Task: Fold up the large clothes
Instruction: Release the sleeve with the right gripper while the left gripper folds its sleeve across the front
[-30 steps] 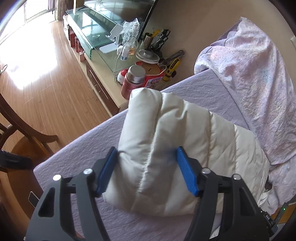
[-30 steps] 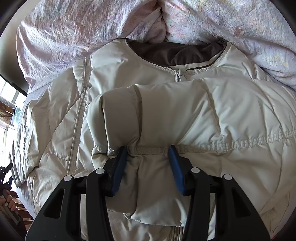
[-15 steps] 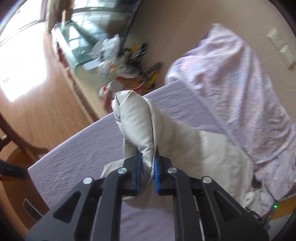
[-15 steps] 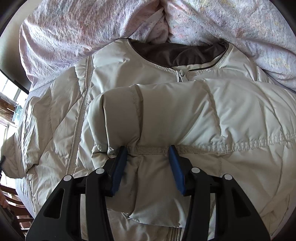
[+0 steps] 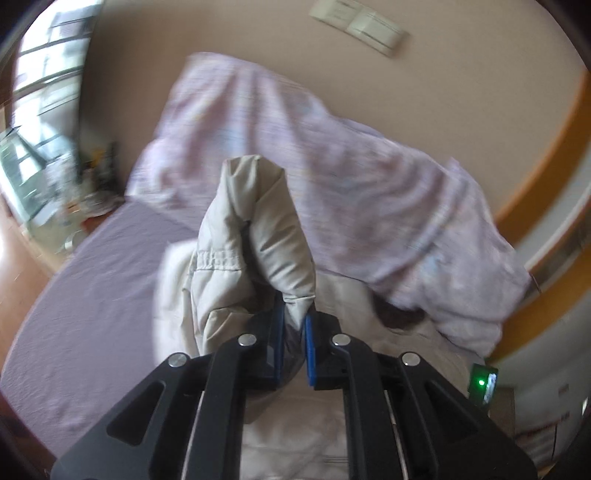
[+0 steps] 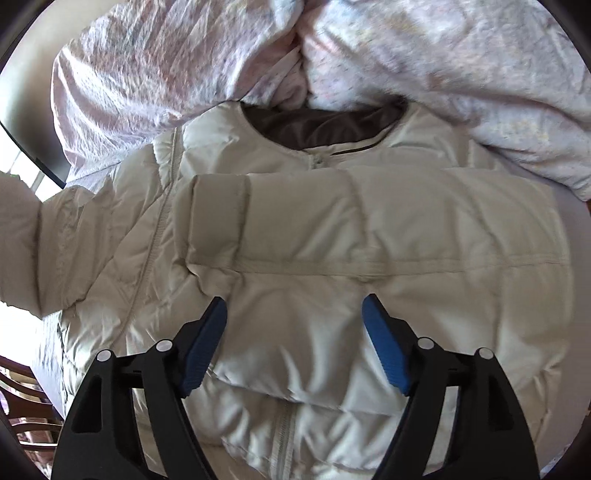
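Jacket point(image 6: 332, 240) hem cut off; sleeve point(image 5: 258, 236) hides its front.

A bedroom in a home: a bed point(image 5: 92, 295) with a lilac sheet stands against a beige wall point(image 5: 229, 33), with a rumpled pink-and-white duvet point(image 5: 332, 177) heaped at its head. Wall switches point(image 5: 356, 27) sit above it, a cluttered low cabinet point(image 5: 55, 199) stands by bright windows point(image 5: 44, 74), and a cream puffer jacket point(image 6: 332, 236) lies on the bed
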Demonstrator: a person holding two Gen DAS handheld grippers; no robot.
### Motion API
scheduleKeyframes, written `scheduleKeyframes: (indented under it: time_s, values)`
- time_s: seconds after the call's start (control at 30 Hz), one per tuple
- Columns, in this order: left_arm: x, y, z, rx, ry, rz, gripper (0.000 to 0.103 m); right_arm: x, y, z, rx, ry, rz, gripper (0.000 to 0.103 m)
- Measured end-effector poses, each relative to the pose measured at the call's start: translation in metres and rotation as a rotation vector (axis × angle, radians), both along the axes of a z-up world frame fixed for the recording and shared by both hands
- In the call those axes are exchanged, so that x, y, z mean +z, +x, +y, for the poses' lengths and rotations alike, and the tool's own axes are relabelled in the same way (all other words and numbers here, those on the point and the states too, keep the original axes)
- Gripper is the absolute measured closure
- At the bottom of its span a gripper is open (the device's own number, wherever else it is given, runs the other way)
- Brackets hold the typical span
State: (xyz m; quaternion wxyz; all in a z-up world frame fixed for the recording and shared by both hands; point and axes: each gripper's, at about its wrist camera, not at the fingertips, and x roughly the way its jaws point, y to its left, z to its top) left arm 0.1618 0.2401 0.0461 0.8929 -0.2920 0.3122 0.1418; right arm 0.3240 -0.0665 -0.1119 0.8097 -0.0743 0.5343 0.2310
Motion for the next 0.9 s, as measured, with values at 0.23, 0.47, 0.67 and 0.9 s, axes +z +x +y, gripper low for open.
scheduleKeyframes:
  time_s: [0.23, 0.47, 0.67, 0.9]
  values:
    - [-0.004, 0.059, -0.091, -0.212, -0.018, 0.001, 0.094, 0.018, 0.006, -0.041, -0.029, 0.022, -0.008, 0.025]
    - [-0.032, 0.1, -0.171, -0.36, -0.058, 0.068, 0.094, 0.039, 0.018, -0.081, -0.091, 0.031, -0.042, 0.025]
    - [-0.065, 0.122, -0.205, -0.426, -0.063, 0.149, 0.094, 0.042, 0.024, -0.103, -0.129, 0.028, -0.055, 0.025]
    - [-0.085, 0.12, -0.212, -0.437, -0.049, 0.181, 0.076, 0.048, 0.028, -0.108, -0.146, 0.06, -0.089, 0.026]
